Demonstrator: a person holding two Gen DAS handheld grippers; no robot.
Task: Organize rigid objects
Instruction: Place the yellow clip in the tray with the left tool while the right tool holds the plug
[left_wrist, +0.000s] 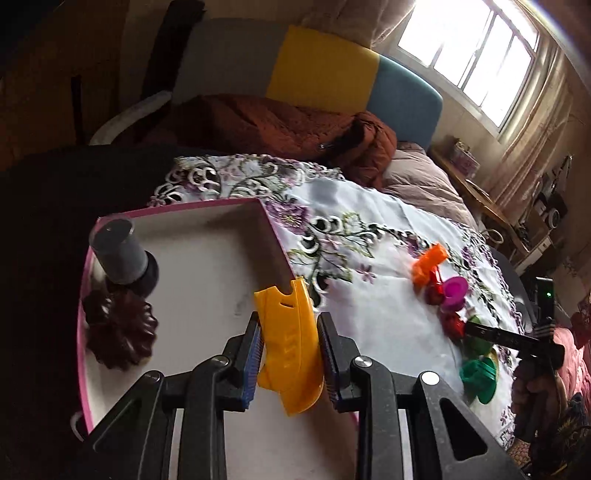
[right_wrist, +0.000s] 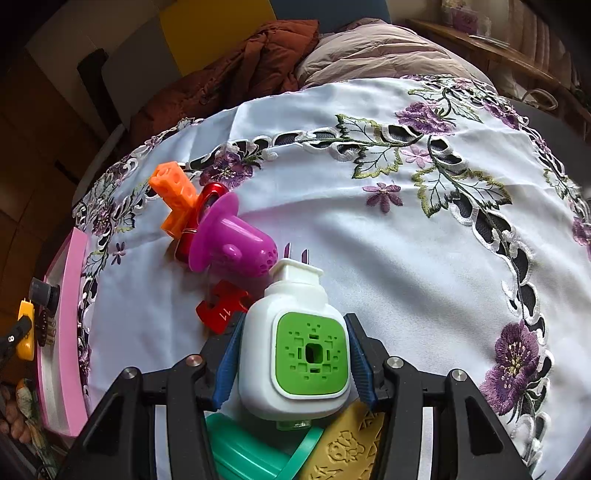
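My left gripper (left_wrist: 290, 319) is shut on a curved yellow plastic piece (left_wrist: 286, 347), held above the near right part of a pink-rimmed tray (left_wrist: 184, 208). In the tray lie a grey cylinder (left_wrist: 118, 254) and a dark brown fluted mould (left_wrist: 120, 330). My right gripper (right_wrist: 294, 321) is shut on a white plug-in device with a green face (right_wrist: 295, 354), its prongs pointing away. Under it lie a teal cup (right_wrist: 251, 446) and a yellow embossed piece (right_wrist: 347, 446). The pink tray (right_wrist: 70, 314) is at the far left in the right wrist view.
On the flowered white tablecloth (right_wrist: 369, 240) lie a red notched piece (right_wrist: 221, 310), a magenta cup (right_wrist: 236, 236), a red ring (right_wrist: 212, 192) and an orange block (right_wrist: 175, 192). A rust-coloured jacket (left_wrist: 277, 125) and bedding lie beyond the cloth.
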